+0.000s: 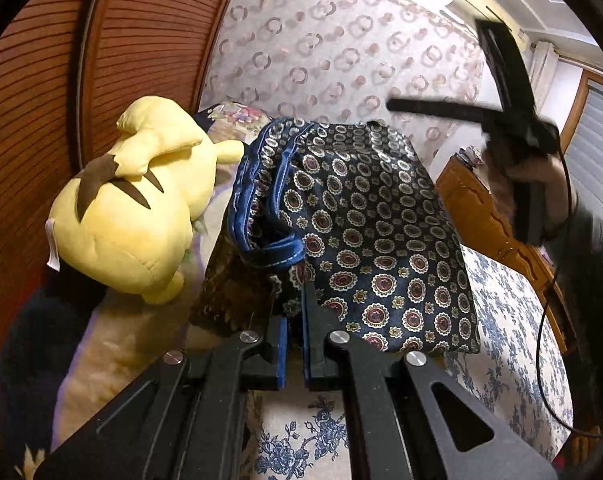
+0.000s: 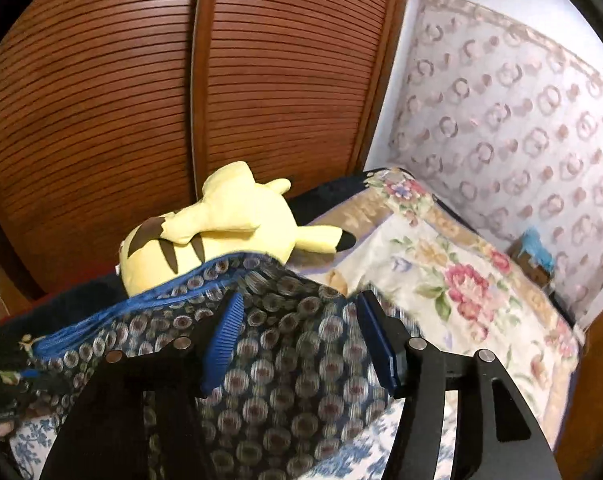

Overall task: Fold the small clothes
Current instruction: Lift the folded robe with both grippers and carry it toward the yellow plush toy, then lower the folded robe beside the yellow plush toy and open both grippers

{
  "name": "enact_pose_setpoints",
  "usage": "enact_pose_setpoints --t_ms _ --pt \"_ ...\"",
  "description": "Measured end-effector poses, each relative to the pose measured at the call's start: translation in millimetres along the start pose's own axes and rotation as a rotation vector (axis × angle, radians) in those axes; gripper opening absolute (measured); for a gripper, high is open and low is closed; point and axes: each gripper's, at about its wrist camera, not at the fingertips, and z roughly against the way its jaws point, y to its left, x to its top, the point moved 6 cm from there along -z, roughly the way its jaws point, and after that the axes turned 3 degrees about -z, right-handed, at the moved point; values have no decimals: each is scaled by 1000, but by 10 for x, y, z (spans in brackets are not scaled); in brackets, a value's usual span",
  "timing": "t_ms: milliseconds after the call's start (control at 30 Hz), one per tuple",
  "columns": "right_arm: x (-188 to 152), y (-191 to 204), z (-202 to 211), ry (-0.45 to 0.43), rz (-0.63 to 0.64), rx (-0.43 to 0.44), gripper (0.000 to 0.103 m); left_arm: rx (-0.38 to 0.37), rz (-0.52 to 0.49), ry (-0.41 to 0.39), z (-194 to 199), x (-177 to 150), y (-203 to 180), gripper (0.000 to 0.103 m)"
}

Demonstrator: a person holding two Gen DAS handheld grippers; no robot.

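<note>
The patterned shorts (image 1: 365, 232) hang over the bed, a dark navy cloth printed with round medallions, its blue stitched waistband (image 1: 261, 200) gaping towards the yellow plush toy (image 1: 141, 208) that lies just beside it on the left. The garment's long axis runs from that waistband down and to the right, towards a folded lower edge above the blue-flowered sheet (image 1: 513, 320). The left gripper (image 1: 297, 308) has its pads pressed together on a fold of the shorts near the waistband. The right gripper (image 2: 297, 320) stands spread, the cloth lying between its ribbed blue pads (image 2: 225, 332) but apart from them; motion blur makes the far edge hard to read. Open bedding, a flowered quilt (image 2: 461, 280), stretches to the right; slatted wooden doors (image 2: 141, 100) close off the left.
</note>
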Motion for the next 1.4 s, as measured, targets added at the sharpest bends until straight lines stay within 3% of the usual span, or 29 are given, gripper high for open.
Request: enact_pose_setpoints --t_ms 133,267,467,633,700,767,833,933,1033,1200,1400 --pt "-299 116 -86 -9 -37 68 61 28 -20 -2 2 41 13 6" --pt "-613 70 -275 40 -90 133 61 42 -32 8 -24 31 36 6" --pt "-777 50 -523 40 -84 64 61 82 -56 13 -12 11 2 6" --pt "-749 153 -401 32 -105 29 61 117 -71 -13 193 32 -38 7" --pt "-767 205 -257 15 -115 21 61 126 -87 -36 298 57 -81 14" --pt "-779 241 -84 -5 -129 20 61 126 -98 -66 393 85 -124 29" --pt "-823 284 159 -35 -142 11 61 125 -113 -86 471 111 -181 38" --pt "-949 370 512 -75 -161 8 61 95 -145 -97 545 127 -323 45" --pt "-1113 453 839 -107 -179 -6 61 90 -175 -110 598 128 -468 66" --pt "-1441 497 1263 -138 -211 -53 61 59 -217 -131 676 106 -729 78" --pt "-1826 577 1664 -158 -262 -130 61 40 -265 -139 715 57 -1021 82"
